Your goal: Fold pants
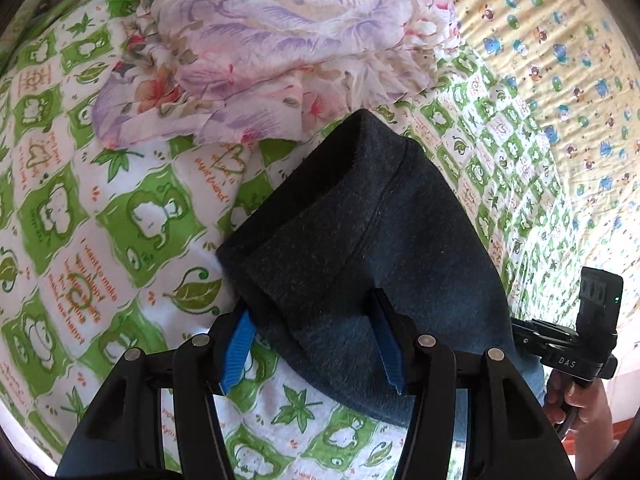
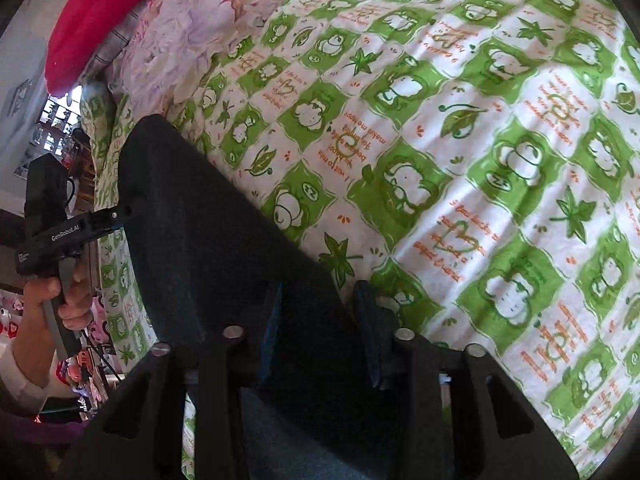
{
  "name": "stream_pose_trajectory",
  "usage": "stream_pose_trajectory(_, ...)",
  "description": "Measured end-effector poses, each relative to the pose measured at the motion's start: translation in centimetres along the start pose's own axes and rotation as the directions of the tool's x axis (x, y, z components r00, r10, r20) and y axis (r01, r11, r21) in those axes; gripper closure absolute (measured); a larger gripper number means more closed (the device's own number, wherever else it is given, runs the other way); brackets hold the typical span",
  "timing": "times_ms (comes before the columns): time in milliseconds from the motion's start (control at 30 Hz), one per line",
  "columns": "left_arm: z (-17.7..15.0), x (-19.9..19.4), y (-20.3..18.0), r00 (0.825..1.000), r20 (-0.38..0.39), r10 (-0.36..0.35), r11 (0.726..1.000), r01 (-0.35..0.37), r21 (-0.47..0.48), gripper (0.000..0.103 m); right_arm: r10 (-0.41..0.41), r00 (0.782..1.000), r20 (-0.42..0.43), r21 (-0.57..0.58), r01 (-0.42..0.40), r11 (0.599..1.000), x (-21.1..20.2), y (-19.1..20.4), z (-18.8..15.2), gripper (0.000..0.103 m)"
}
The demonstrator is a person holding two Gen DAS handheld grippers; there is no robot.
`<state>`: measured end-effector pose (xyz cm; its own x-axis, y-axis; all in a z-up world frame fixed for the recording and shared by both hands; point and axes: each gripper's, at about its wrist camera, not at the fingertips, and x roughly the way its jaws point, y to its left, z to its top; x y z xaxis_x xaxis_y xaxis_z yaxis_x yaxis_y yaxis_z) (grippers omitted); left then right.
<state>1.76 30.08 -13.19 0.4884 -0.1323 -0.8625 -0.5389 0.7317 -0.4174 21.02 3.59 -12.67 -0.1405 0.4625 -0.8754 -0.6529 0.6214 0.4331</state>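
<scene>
A: Where are the pants [image 1: 360, 232]?

B: On the bed, on the green-and-white sheet [image 1: 132, 216]. They're dark, folded into a thick wedge, and one end points toward the floral quilt [image 1: 256, 40] bunched at the far side. Past that there's a yellow blanket [image 1: 560, 60] with small animals on it.

A: And the left gripper [image 1: 316, 344]?

B: Its jaws stand apart. The cloth sits between the blue pads [image 1: 236, 356], and the left pad seems clear of it, so I'd call it not clamped.

A: The right gripper [image 2: 320, 332]?

B: It's down over the same dark fabric, with the cloth running between its fingers [image 2: 368, 320]. That end is in shadow, so I can't tell whether the pads press on it or only straddle it.

A: Anything else?

B: From the right wrist view a hand [image 2: 60, 300] holds the other tool's handle at the left edge, and a red cushion [image 2: 96, 12] lies up by the quilt.
</scene>
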Motion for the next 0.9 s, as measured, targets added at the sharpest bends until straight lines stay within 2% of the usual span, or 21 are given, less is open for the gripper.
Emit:
stream_pose_trajectory(33, 0.0, 0.1, -0.1, 1.000, 0.010, -0.001, 1.000, 0.001, 0.005, 0.048, 0.006, 1.000, -0.002, -0.009, -0.006, 1.000, 0.1, 0.2, 0.0, 0.080)
stream_pose_trajectory(100, 0.0, 0.1, -0.2, 1.000, 0.025, -0.004, 1.000, 0.004, 0.023, 0.057, -0.023, 1.000, -0.001, -0.043, 0.023, 0.999, 0.1, 0.9, 0.0, 0.083)
stream_pose_trajectory(167, -0.1, -0.1, -0.1, 0.999, 0.033, -0.032, 0.999, 0.031, 0.035, 0.076, -0.047, 0.999, 0.011, -0.071, 0.048, 0.996, -0.2, 1.6, 0.1, 0.087)
stream_pose_trajectory(267, -0.1, -2.0, -0.6, 0.993, 0.076, -0.085, 0.995, 0.082, 0.048, 0.084, -0.099, 0.992, 0.081, -0.105, 0.107, 0.989, -2.1, 2.6, 0.2, 0.089)
stream_pose_trajectory(367, -0.5, -4.6, -1.5, 0.982, 0.133, -0.133, 0.987, 0.120, 0.105, 0.085, -0.142, 0.972, 0.187, -0.096, 0.162, 0.982, -5.6, 3.2, 0.1, 0.092)
stream_pose_trajectory(433, -0.6, -5.0, -2.3, 0.982, 0.141, -0.127, 0.982, 0.105, 0.156, 0.085, -0.203, 0.954, 0.222, -0.109, 0.231, 0.967, -5.8, 3.8, 0.0, 0.092)
stream_pose_trajectory(600, 0.3, -1.6, -2.0, 0.996, 0.077, -0.055, 0.977, 0.038, 0.210, 0.084, -0.281, 0.939, 0.197, -0.066, 0.298, 0.952, -2.0, 2.7, 0.8, 0.092)
stream_pose_trajectory(633, 0.5, -0.9, -1.9, 0.998, 0.050, -0.025, 0.975, 0.013, 0.221, 0.080, -0.277, 0.945, 0.171, -0.043, 0.288, 0.957, -1.1, 2.3, 0.9, 0.091)
stream_pose_trajectory(667, 0.6, -0.9, -1.8, 0.999, 0.040, -0.017, 0.975, 0.007, 0.220, 0.077, -0.281, 0.948, 0.150, -0.016, 0.287, 0.958, -0.3, 1.8, 1.1, 0.086)
stream_pose_trajectory(733, 0.6, -1.7, -2.1, 0.999, 0.051, -0.009, 0.974, -0.003, 0.229, 0.070, -0.295, 0.939, 0.177, 0.026, 0.295, 0.955, -0.4, 1.7, 1.0, 0.083)
stream_pose_trajectory(833, 0.3, -3.4, -2.6, 0.996, 0.083, 0.025, 0.967, -0.045, 0.249, 0.064, -0.289, 0.932, 0.218, 0.095, 0.275, 0.957, -3.0, 1.8, -0.3, 0.065)
stream_pose_trajectory(900, 0.2, -4.8, -3.2, 0.994, 0.110, 0.030, 0.969, -0.056, 0.241, 0.059, -0.275, 0.922, 0.272, 0.134, 0.247, 0.960, -5.0, 2.0, -1.7, 0.058)
